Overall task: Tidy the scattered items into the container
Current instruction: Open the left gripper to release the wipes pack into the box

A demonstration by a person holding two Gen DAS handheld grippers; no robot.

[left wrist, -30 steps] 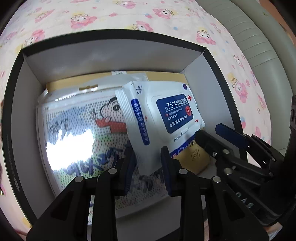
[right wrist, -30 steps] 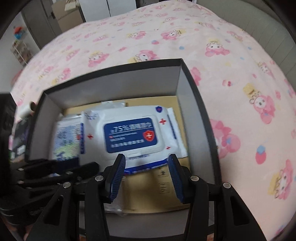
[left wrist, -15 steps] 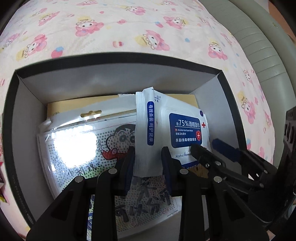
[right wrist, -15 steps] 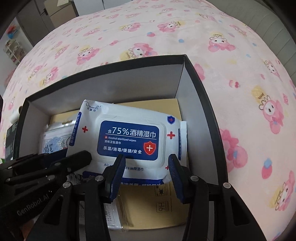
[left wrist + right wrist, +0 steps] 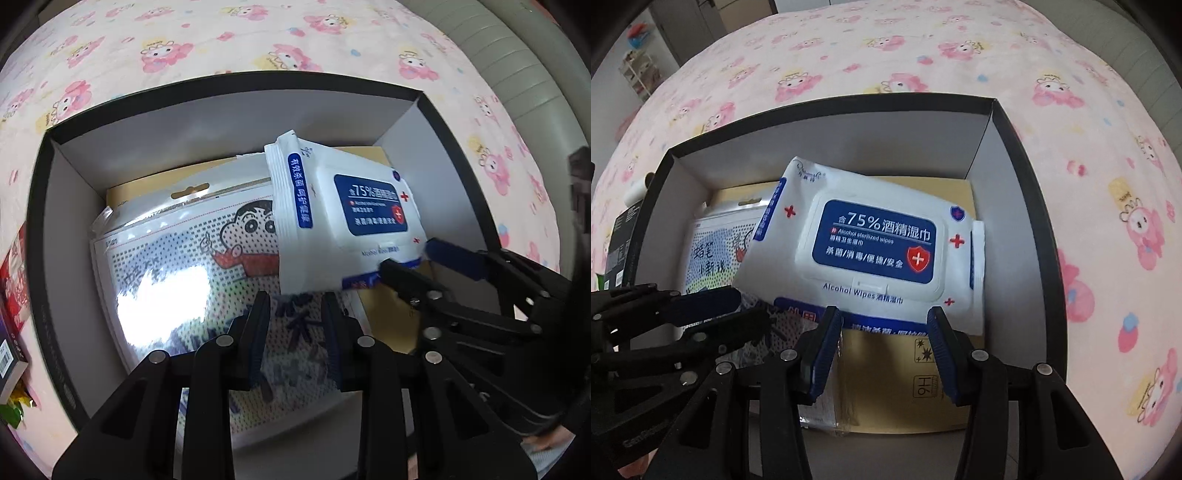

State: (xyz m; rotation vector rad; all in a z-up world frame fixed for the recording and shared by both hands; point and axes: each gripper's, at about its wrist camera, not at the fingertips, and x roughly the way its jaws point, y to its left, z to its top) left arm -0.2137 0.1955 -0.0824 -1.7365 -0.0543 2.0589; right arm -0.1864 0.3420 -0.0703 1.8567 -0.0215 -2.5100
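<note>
A white pack of alcohol wipes [image 5: 879, 240] with a blue label hangs tilted inside the black box [image 5: 831, 103]. My right gripper [image 5: 884, 321] is shut on the pack's near edge. From the left wrist that gripper [image 5: 406, 254] shows pinching the pack's [image 5: 354, 221] lower right corner. My left gripper [image 5: 295, 299] is open, and the pack's lower edge lies just beyond its tips with nothing between the pads. Under the pack lie a clear bag with a cartoon print [image 5: 192, 266] and a tan carton [image 5: 905, 369]. The box's white walls [image 5: 221, 125] ring them.
The box sits on a pink bedspread [image 5: 1108, 184] printed with cartoon figures. In the left wrist view a red packet [image 5: 14, 280] and a dark box with a barcode [image 5: 7, 365] lie outside the box's left wall. A grey padded surface [image 5: 517, 55] is at the upper right.
The pack's left end has slid out from between my left fingers and now sits past their tips. It has tipped up toward the right camera, still held by the right gripper.
</note>
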